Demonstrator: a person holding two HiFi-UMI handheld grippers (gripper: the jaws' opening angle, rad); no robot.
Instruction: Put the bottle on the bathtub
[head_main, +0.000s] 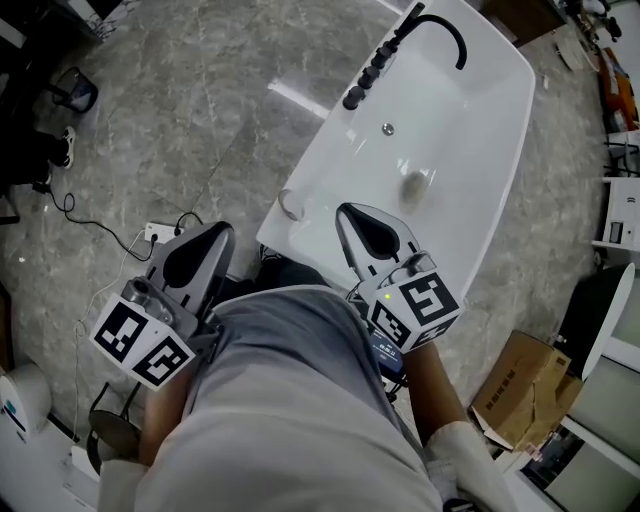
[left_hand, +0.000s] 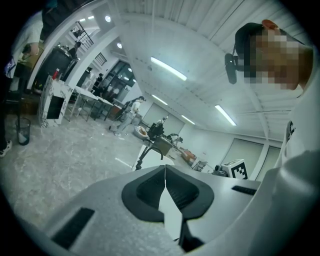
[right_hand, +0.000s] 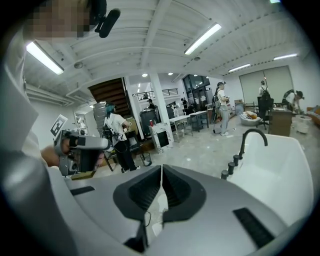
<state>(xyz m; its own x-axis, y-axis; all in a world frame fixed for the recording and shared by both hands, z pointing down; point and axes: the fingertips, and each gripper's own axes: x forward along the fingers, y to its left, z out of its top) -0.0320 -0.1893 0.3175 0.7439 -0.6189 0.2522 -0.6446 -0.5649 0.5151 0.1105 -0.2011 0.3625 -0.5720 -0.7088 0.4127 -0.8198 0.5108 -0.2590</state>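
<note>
Bathtub (head_main: 497, 150) glossy white, rounded; curved black faucet (head_main: 441, 20).

White bathtub (head_main: 480, 120), black faucet (head_main: 458, 40), grey marbled floor (head_main: 180, 110).

The bathtub (head_main: 470, 150) runs off the top edge at its far corner, and its near end is hidden behind the right gripper (head_main: 348, 215). A greyish lump (head_main: 413, 185) inside the bathtub and a roundish object (head_main: 290, 205) on its left rim are too blurred to name.

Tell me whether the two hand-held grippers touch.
Apart: the head view shows the left hand-held gripper and right hand-held gripper with a clear gap between them.
</note>
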